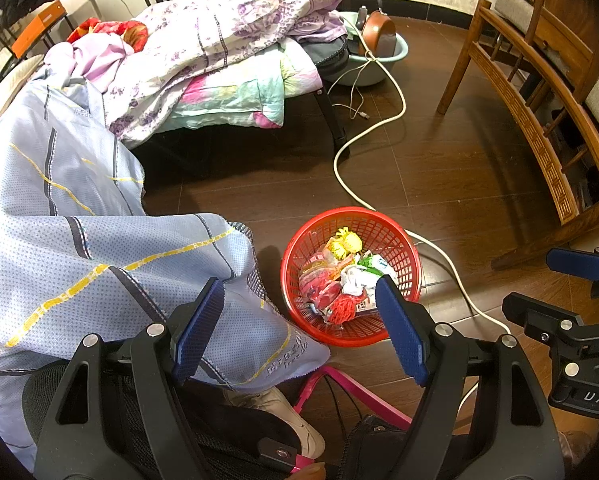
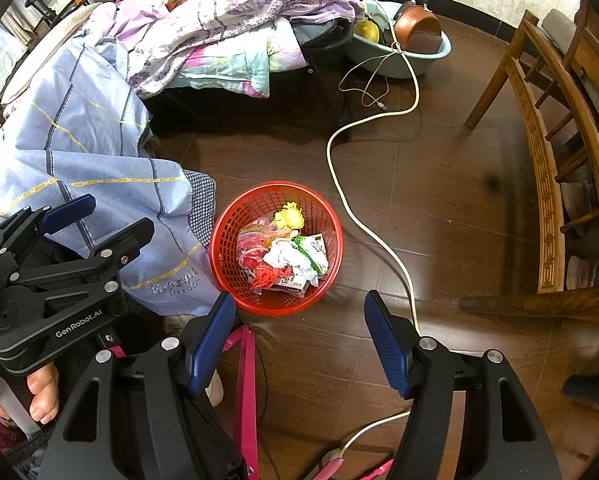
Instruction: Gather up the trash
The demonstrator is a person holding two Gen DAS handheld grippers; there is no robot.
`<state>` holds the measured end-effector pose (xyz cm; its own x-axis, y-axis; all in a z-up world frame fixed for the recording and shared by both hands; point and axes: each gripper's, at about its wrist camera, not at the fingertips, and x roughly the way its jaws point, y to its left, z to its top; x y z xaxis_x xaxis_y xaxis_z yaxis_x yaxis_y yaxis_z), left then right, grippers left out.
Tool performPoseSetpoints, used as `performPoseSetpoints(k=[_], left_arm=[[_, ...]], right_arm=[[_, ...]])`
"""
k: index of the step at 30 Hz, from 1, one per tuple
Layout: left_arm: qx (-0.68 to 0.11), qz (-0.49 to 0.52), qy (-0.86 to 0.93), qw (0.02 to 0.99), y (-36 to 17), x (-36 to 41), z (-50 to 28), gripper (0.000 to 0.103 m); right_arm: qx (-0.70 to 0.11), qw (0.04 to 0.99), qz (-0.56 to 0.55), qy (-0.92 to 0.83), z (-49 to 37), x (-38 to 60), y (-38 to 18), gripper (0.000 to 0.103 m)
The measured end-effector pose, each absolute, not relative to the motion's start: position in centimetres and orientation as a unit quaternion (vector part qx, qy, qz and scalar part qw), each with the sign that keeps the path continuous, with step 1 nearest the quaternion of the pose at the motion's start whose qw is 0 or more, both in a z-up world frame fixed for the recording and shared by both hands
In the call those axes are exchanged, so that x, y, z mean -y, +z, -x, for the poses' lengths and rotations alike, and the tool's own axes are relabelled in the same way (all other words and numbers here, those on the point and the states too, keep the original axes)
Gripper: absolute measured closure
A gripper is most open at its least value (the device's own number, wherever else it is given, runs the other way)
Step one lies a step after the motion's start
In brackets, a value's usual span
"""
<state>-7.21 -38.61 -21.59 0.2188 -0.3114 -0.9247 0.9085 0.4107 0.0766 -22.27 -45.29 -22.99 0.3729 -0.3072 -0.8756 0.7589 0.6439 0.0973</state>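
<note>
On the dark wooden floor (image 2: 459, 208), a red basket (image 2: 227, 256) of trash (image 2: 287, 252) is seen; the left claw (image 1: 303, 332) and right claw (image 2: 299, 344) are held wide, empty.

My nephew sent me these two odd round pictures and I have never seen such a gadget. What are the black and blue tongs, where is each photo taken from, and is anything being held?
These are hand-held grabbing tools, one in each of a person's hands, each with a small wide-angle camera looking along its jaws. One picture comes from the left gripper, the other from the right gripper; each picture also catches the other tool at its edge. Both stand open and hold nothing. On the dark wooden floor sits a red basket with crumpled wrappers and paper inside. A white cable runs past it, and a blue checked quilt hangs beside it.
</note>
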Motion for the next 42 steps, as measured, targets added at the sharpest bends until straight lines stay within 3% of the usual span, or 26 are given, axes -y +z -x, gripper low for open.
performPoseSetpoints(k=[42], left_arm=[[-0.446, -0.328, -0.442, 0.706, -21.42, 38.48, 7.26, 0.027]], right_arm=[[-0.446, 0.790, -0.250, -0.337, 22.00, 45.16, -22.96, 0.037]])
